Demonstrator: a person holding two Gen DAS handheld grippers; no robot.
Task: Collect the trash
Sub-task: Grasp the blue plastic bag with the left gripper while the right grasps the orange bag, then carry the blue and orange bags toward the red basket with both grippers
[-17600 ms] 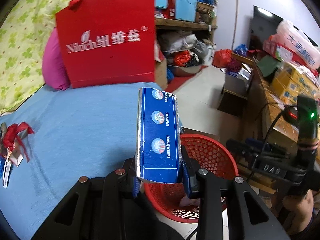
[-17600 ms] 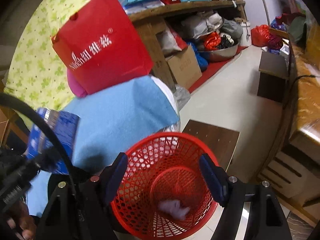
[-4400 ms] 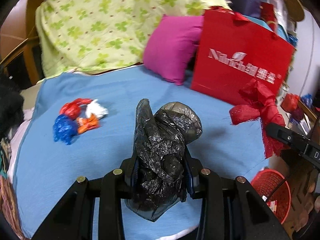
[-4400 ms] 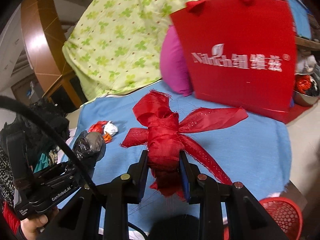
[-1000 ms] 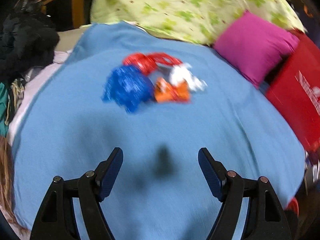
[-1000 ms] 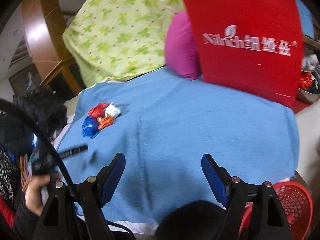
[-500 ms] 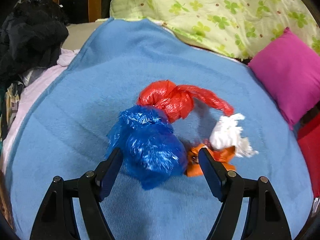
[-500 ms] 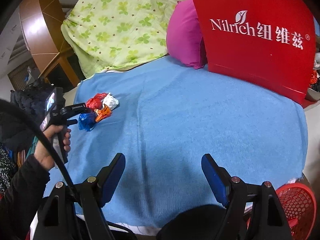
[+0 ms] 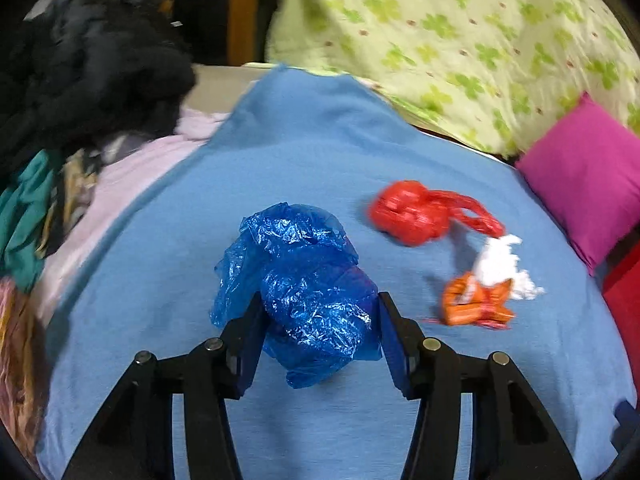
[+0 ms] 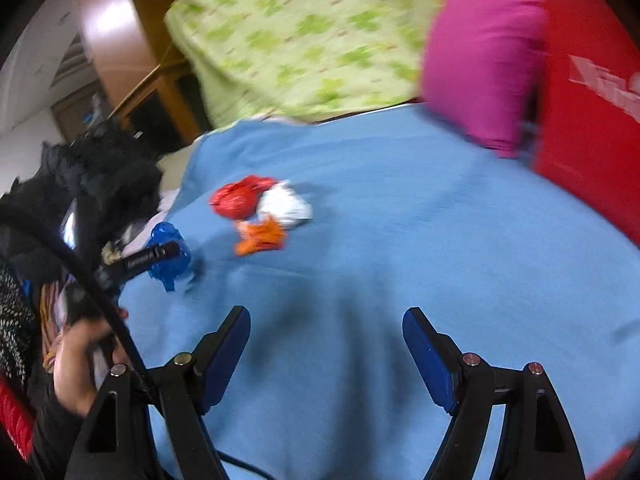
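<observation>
A crumpled blue plastic bag (image 9: 304, 280) lies on the blue blanket (image 9: 320, 144). My left gripper (image 9: 318, 308) has closed in around it, pads touching both sides of the bag. It also shows in the right wrist view (image 10: 168, 256), partly behind the left gripper (image 10: 156, 258). A red plastic bag (image 9: 416, 214), a white wad (image 9: 500, 264) and an orange wrapper (image 9: 476, 304) lie to its right; they also show in the right wrist view: red bag (image 10: 240, 198), white wad (image 10: 286, 206), orange wrapper (image 10: 260, 236). My right gripper (image 10: 326, 328) is open and empty above the blanket.
A magenta pillow (image 9: 584, 172) and a green floral quilt (image 9: 460, 40) lie at the back. A red paper bag (image 10: 592, 92) stands at the right. Dark clothes (image 9: 80, 68) are piled at the left.
My left gripper has moved forward and its jaws have narrowed onto the blue bag. My right gripper has swung left and closer to the red, white and orange trash.
</observation>
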